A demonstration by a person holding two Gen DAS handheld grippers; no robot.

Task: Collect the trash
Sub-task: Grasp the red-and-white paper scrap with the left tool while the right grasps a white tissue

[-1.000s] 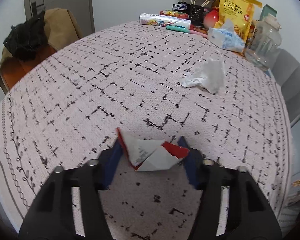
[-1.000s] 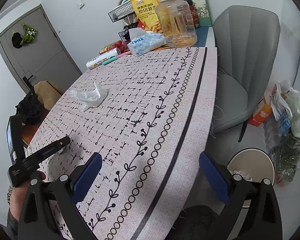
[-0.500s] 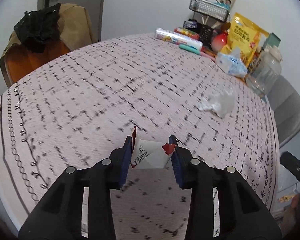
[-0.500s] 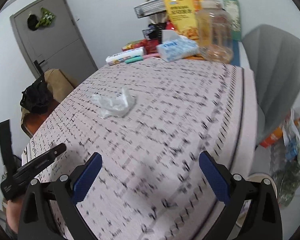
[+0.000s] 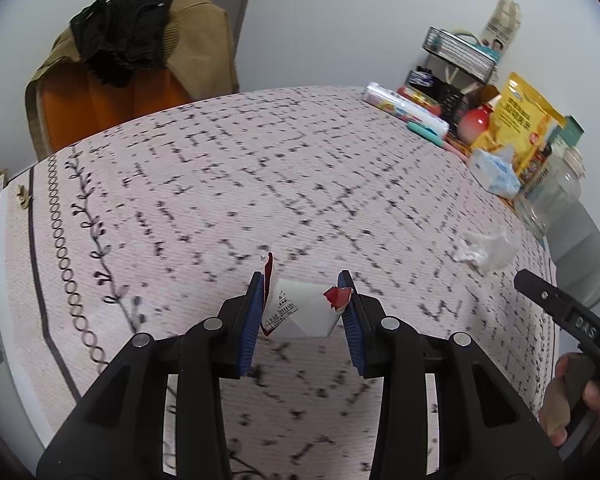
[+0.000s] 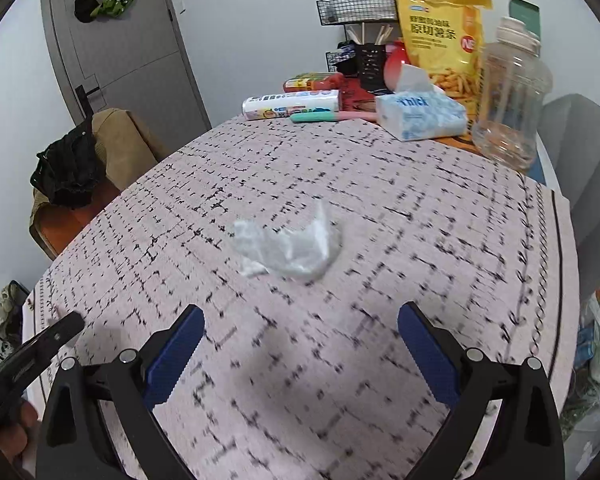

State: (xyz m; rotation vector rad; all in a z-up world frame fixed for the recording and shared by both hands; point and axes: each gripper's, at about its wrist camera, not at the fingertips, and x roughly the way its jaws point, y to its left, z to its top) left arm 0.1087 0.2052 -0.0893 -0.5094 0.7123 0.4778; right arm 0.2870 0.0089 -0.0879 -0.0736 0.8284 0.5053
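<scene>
Red-white paper wrapper point(image 5: 300, 312): pinched in left gripper point(image 5: 302, 310), lifted clear for binning. Crumpled tissue point(image 6: 288, 252) on tablecloth point(image 6: 400, 200): ahead of right gripper point(image 6: 300, 354), wide open, empty, prob. next pickup.

I see a table point(image 6: 420, 208) under a pale black-patterned cloth; a crumpled tissue point(image 6: 288, 248) lies mid-table, with a tissue pack point(image 6: 420, 116), clear jug point(image 6: 512, 100) and snack bag point(image 6: 440, 36) at the far edge.

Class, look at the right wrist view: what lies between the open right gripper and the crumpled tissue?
Nothing: only bare patterned tablecloth separates the right gripper from the crumpled tissue, in the right wrist view.
</scene>
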